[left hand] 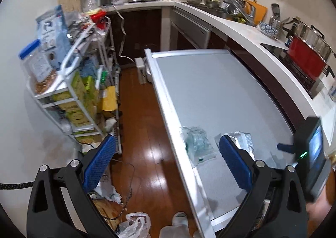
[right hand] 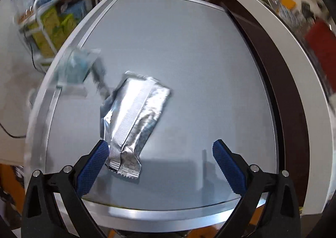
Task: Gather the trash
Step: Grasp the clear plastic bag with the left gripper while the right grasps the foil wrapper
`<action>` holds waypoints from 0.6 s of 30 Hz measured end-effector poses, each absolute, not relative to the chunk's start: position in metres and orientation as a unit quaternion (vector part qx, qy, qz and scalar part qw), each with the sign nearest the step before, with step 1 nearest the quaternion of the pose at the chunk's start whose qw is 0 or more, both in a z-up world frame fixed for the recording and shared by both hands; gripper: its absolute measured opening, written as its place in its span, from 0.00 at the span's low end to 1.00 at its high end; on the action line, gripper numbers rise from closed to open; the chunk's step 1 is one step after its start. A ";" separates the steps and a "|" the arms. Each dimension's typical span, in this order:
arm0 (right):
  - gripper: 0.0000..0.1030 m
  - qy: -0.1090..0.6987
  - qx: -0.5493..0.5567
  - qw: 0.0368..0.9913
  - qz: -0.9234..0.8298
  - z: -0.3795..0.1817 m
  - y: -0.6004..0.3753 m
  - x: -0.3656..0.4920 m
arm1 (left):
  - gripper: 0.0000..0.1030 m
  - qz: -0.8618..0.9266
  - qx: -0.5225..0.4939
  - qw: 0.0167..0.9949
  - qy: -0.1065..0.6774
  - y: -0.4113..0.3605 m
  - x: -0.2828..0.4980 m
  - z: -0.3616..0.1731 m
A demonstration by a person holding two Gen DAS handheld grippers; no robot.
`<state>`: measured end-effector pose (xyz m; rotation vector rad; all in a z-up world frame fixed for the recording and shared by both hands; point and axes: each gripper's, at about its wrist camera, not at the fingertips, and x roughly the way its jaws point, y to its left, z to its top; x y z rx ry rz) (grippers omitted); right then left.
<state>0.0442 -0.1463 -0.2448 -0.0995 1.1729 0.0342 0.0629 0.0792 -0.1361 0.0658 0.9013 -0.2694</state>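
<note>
A crumpled silver foil wrapper lies on the grey table; it also shows in the left wrist view. A clear plastic bag lies near the table's left edge, also seen in the left wrist view. My right gripper is open just above the table, its left fingertip beside the wrapper's near end. My left gripper is open and empty, hovering over the table's left edge; the right gripper's body shows at its right.
A cluttered white wire rack stands left of the table. The wooden floor between holds a white plastic bag and cables. A white kitchen counter with pots and a red box runs behind the table.
</note>
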 end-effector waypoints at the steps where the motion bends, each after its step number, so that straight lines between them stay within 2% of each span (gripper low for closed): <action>1: 0.95 0.546 -0.047 0.836 0.030 -0.239 -0.149 0.042 | 0.96 -0.139 0.034 0.885 0.443 0.075 0.067 -0.142; 8: 0.94 0.544 -0.012 0.837 0.064 -0.233 -0.158 0.038 | 0.96 -0.163 0.047 0.854 0.492 0.039 0.091 -0.191; 10: 0.89 0.548 -0.004 0.834 0.061 -0.235 -0.160 0.037 | 0.88 -0.167 0.051 0.848 0.500 0.029 0.096 -0.198; 12: 0.86 0.550 0.000 0.833 0.059 -0.237 -0.162 0.035 | 0.87 -0.165 0.065 0.845 0.505 0.018 0.099 -0.206; 18: 0.86 0.554 -0.001 0.830 0.070 -0.247 -0.153 0.045 | 0.75 -0.167 0.079 0.825 0.534 0.007 0.112 -0.229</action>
